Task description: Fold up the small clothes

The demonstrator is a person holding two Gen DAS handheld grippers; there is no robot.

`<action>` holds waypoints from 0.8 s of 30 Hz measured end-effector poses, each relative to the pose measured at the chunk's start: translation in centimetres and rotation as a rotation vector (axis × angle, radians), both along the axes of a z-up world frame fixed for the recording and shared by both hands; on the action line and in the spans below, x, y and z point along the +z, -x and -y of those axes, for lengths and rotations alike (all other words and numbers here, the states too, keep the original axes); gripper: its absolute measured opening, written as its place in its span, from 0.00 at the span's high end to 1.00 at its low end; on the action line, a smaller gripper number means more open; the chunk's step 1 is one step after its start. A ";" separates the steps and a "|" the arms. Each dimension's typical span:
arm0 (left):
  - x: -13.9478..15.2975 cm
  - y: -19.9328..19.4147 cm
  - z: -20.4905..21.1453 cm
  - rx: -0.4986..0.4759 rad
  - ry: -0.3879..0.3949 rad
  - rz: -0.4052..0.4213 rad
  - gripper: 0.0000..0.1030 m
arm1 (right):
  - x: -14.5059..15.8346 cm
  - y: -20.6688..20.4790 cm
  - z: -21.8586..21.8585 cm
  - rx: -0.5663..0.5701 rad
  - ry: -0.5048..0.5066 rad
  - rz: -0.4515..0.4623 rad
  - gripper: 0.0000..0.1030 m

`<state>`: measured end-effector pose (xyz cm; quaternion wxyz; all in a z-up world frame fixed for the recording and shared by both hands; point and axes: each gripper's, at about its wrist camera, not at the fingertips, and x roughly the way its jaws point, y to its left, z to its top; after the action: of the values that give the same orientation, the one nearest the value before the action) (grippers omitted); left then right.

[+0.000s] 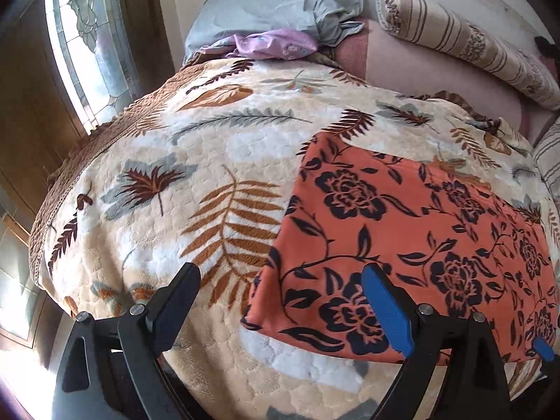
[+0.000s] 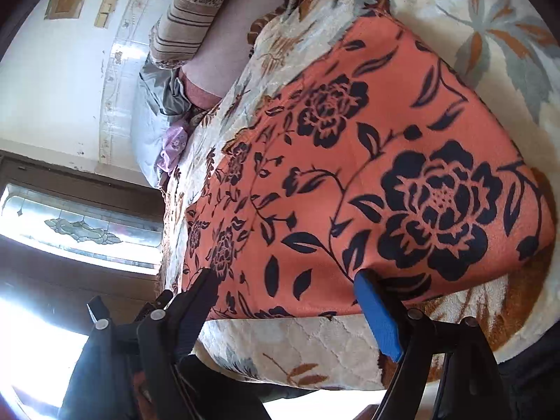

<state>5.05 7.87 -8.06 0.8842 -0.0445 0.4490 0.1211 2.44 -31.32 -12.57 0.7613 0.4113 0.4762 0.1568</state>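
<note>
Garment lies flat under open right hand-held gripper.

Daylight through the patterned window (blown out white in the lower-left corners). Blanket evenly lit, shadows soft. Strong fisheye bending and dark vignette at edges; right-wrist view slightly blurred.

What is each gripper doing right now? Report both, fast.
Left gripper: open, holding nothing, above the leaf-print blanket.
Right gripper: open, holding nothing, over the orange floral cloth.
</note>
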 end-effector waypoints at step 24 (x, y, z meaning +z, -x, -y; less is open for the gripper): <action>-2.7 -2.9 2.2 -0.033 0.031 -0.069 0.09 | -4.3 -16.8 2.9 -0.075 -0.054 -0.152 0.12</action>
<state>7.93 5.63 -10.73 0.8692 -0.0466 0.4818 0.1009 19.25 -34.22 -16.88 0.7168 0.4598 0.5127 0.1091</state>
